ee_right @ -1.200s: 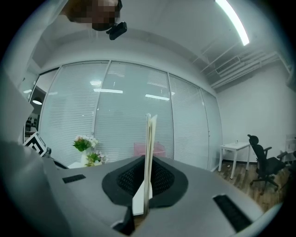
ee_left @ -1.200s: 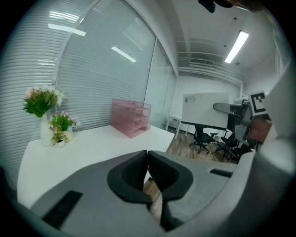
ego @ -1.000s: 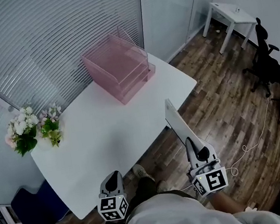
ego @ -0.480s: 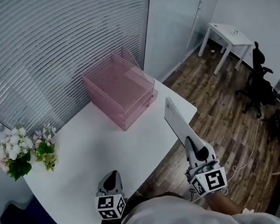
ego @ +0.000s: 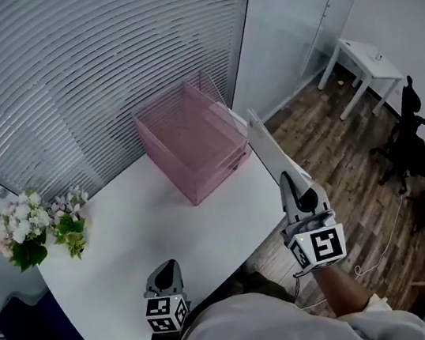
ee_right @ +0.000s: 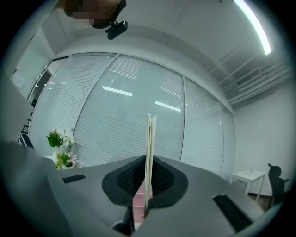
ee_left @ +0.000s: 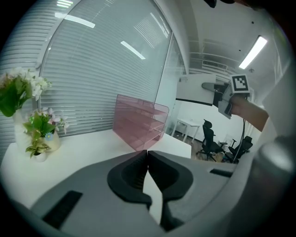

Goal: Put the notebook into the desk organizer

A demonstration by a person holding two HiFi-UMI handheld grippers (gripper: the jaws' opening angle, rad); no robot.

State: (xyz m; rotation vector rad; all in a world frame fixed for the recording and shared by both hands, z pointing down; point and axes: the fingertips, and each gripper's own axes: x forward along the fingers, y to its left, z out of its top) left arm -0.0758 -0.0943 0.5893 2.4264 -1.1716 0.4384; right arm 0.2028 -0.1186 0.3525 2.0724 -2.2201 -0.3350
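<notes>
A thin white notebook (ego: pixel 270 146) stands on edge in the air over the table's right end, next to the pink mesh desk organizer (ego: pixel 194 132). My right gripper (ego: pixel 288 180) is shut on its lower end. In the right gripper view the notebook (ee_right: pixel 150 148) rises edge-on from between the closed jaws of that gripper (ee_right: pixel 147 185), with a bit of pink organizer (ee_right: pixel 138 203) behind. My left gripper (ego: pixel 164 273) hangs low at the table's near edge, shut on nothing; its jaws (ee_left: pixel 147 155) meet, facing the organizer (ee_left: pixel 138 122).
The white table (ego: pixel 150 231) carries two small vases of flowers (ego: pixel 41 224) at its left end. Window blinds run behind it. A small white side table (ego: pixel 363 61) and a black office chair (ego: pixel 408 134) stand on the wood floor to the right.
My right gripper has lifted and carried the notebook forward, from beside the table's near right edge up to the organizer's right side. The left gripper has stayed low.
</notes>
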